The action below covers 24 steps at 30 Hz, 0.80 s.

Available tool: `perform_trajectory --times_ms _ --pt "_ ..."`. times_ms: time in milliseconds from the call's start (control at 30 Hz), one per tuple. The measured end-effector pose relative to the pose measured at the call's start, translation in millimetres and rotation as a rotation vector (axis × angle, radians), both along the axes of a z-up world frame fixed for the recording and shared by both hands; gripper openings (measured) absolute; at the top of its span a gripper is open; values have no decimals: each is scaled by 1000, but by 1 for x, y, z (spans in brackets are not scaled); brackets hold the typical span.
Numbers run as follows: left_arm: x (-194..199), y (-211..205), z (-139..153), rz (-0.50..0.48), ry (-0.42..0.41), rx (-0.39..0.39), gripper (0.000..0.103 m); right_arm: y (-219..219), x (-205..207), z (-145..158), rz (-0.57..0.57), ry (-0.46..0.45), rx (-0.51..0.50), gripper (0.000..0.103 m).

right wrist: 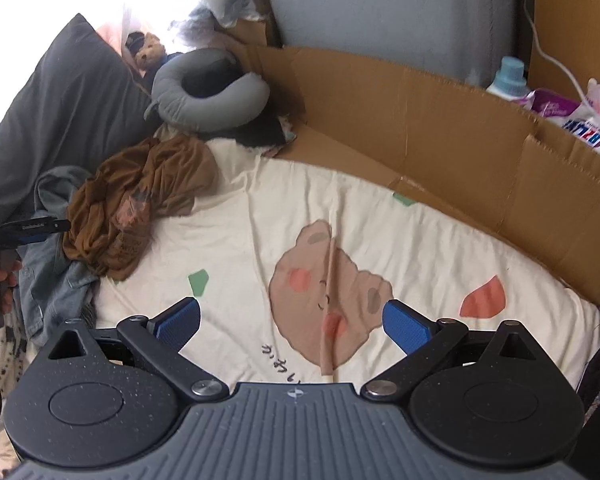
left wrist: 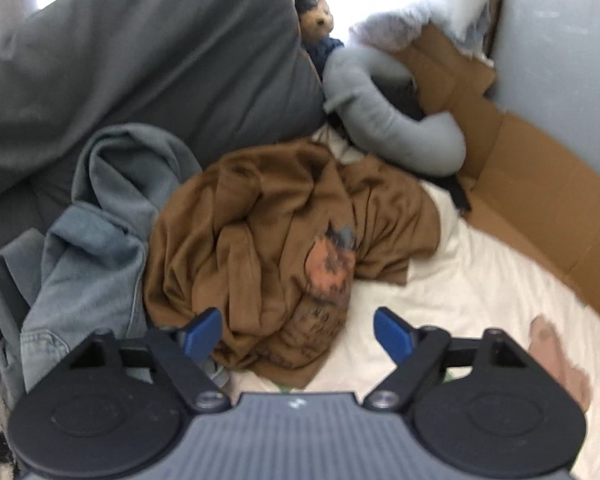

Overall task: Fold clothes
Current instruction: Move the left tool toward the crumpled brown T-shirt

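Blue-padded fingers of the left gripper [left wrist: 298, 336] spread apart with nothing pinched, straddling the near edge of the crumpled brown T-shirt [left wrist: 284, 240]; left pad over the shirt's near-left folds, right pad over bare cream blanket [left wrist: 440, 292], contact with the cloth not certain. Directly ahead of those jaws and slightly left, the shirt heaped in a mound with no clear long axis, its printed orange patch facing up near the right of the heap. Just left of it and touching, a blue-grey denim garment [left wrist: 92, 248], likewise bunched. Farther off, a grey neck pillow [left wrist: 384, 120] and a dark grey pillow [left wrist: 140, 60], with flattened cardboard [left wrist: 540, 200] along the right. Right gripper [right wrist: 292, 322] also wide open and empty, hanging over the bear print on the cream blanket [right wrist: 236, 248], the brown T-shirt [right wrist: 140, 208] well off to its far left. Left hand plainly the nearer one, so probably first to pinch an edge and draw the shirt out onto the open blanket.
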<state>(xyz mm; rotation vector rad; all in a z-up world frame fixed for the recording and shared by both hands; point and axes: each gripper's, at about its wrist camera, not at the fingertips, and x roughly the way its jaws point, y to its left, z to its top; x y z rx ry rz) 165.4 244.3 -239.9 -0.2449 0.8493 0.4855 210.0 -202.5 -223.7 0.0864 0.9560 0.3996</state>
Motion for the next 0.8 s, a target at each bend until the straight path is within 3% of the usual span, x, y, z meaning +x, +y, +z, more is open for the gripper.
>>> perform_trajectory --times_ms 167,533,733,800 --pt "-4 -3 -32 -2 17 -22 82 2 -3 -19 33 27 12 93" --pt "3 -4 -97 26 -49 -40 75 6 -9 -55 37 32 -47 93" --pt "12 -7 -137 15 -24 -16 75 7 -12 -68 45 53 -73 93" --pt "15 -6 -147 20 -9 -2 69 8 -11 -70 50 58 -71 93"
